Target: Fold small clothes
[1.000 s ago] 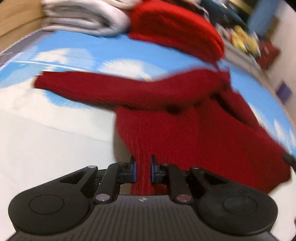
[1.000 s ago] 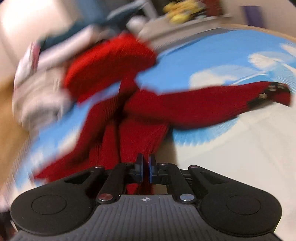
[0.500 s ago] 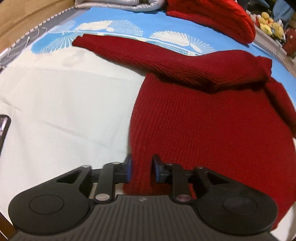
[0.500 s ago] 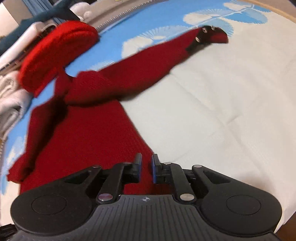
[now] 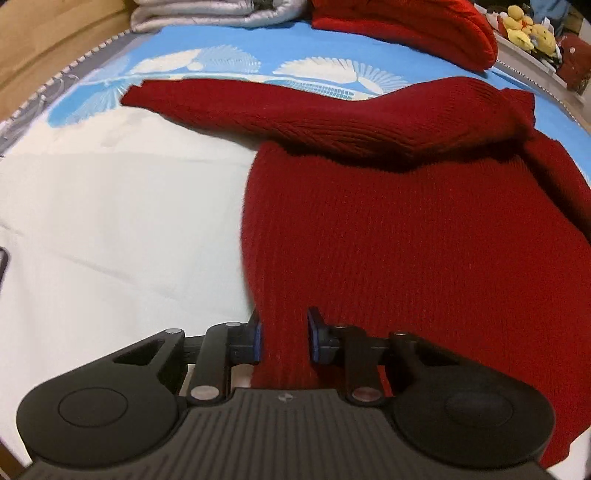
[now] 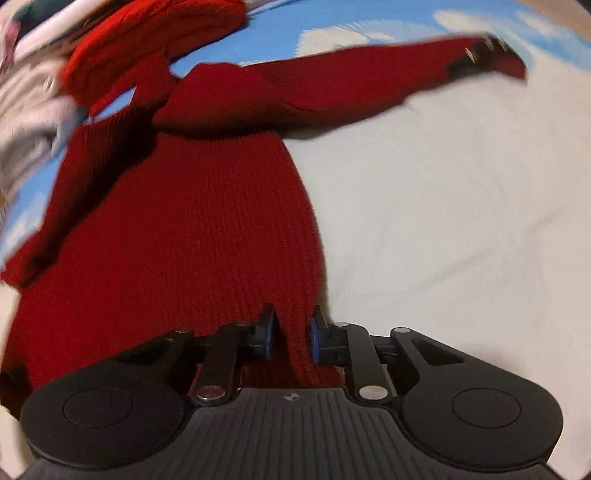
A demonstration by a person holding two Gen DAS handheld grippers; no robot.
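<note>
Both hand-held grippers, left (image 5: pixel 284 339) and right (image 6: pixel 290 338), just narrowing, grasp the red sweater's (image 5: pixel 406 240) hem corners.

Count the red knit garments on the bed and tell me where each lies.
2. The dark red sweater lies spread flat on the bedsheet, one sleeve stretched out sideways. The brighter red knit sits folded at the far edge, beside grey bedding. More may be hidden beyond.

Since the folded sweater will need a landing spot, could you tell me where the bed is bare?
Bare cream sheet lies left of the red sweater, below its outstretched sleeve. The bed's far edge is crowded: grey bedding, folded red knitwear, plush toys.
</note>
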